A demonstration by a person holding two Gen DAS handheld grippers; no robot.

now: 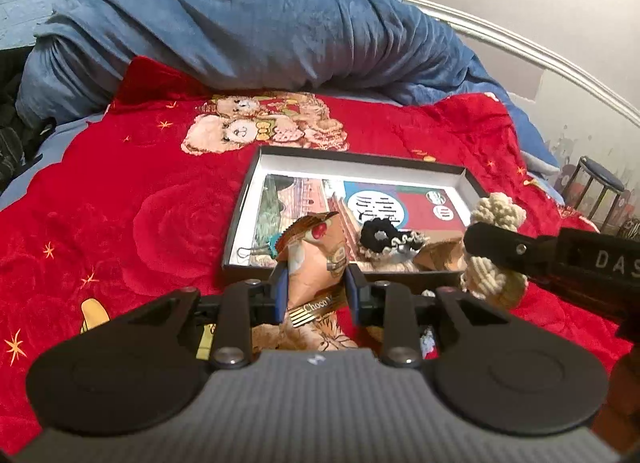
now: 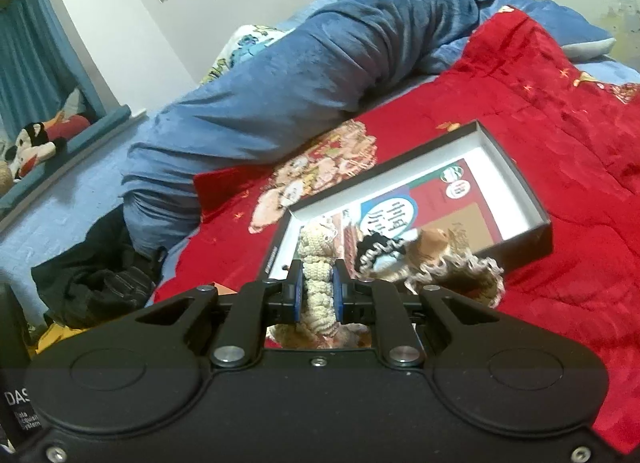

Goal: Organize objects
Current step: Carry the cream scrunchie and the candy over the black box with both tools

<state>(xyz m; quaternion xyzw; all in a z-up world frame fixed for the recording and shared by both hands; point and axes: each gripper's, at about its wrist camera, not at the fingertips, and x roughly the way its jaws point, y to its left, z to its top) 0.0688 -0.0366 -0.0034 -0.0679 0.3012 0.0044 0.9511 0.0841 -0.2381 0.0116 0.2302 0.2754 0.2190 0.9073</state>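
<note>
My left gripper (image 1: 316,283) is shut on a tan chocolate snack packet (image 1: 316,259) and holds it upright just in front of the near wall of a shallow black box (image 1: 360,163). My right gripper (image 2: 317,283) is shut on a cream crocheted piece (image 2: 316,291), seen at the box's right near corner in the left wrist view (image 1: 496,207). The box (image 2: 516,179) lies on a red blanket and holds a printed card (image 1: 400,203), a black scrunchie (image 1: 376,237), a frilly scrunchie (image 2: 452,267) and a binder clip (image 1: 250,251).
A red blanket (image 1: 120,203) covers the bed. A rolled blue duvet (image 1: 240,31) lies behind the box. Dark clothes (image 2: 96,275) are heaped at the bed's left edge. A stool (image 1: 600,187) stands right of the bed. A white bed rail (image 1: 520,47) runs along the wall.
</note>
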